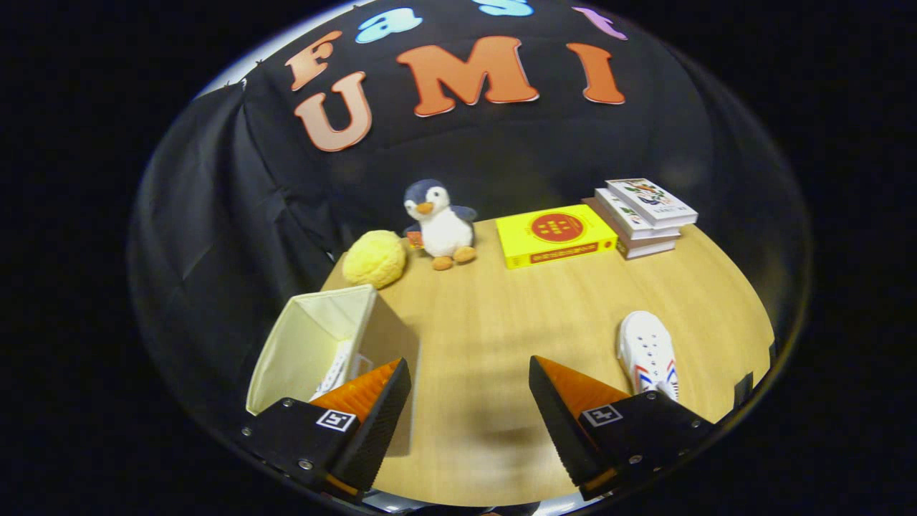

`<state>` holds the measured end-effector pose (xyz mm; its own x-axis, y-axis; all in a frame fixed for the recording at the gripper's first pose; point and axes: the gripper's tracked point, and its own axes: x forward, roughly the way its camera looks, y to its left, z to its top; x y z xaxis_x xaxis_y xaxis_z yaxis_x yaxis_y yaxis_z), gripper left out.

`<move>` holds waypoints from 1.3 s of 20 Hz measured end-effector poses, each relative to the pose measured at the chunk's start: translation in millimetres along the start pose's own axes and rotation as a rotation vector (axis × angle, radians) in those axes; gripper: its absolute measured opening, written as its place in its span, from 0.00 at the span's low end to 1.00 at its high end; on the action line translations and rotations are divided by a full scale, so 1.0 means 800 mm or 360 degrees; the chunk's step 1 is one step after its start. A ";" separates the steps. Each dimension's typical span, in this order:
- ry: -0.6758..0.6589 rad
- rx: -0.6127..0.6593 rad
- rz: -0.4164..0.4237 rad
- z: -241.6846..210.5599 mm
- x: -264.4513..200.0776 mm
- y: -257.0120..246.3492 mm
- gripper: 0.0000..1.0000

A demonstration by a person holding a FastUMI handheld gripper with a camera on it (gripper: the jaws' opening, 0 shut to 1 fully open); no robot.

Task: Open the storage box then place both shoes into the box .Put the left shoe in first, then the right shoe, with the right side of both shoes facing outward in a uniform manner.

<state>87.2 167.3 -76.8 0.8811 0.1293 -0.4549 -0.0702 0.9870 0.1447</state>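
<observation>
A cream fabric storage box [315, 337] stands open at the table's left, just beyond my left finger. A white shoe [337, 369] lies inside it, partly hidden by the finger. A second white shoe [648, 352] with red and blue stripes lies on the table beyond my right finger, toe pointing away. My gripper [469, 380] is open and wide, hovering above the bare wooden table [494, 322] with nothing between the fingers.
Along the back of the table sit a yellow plush ball [374, 258], a penguin toy [438, 222], a yellow flat box [555, 234] and a stack of books [645, 215]. Black cloth walls close in the left and back.
</observation>
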 end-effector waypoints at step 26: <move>0.0515 -0.0154 -0.0317 -0.121 0.085 -0.297 0.55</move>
<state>118.7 -48.9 -226.8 0.6897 -0.0577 -0.7217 0.0303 0.9982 -0.0509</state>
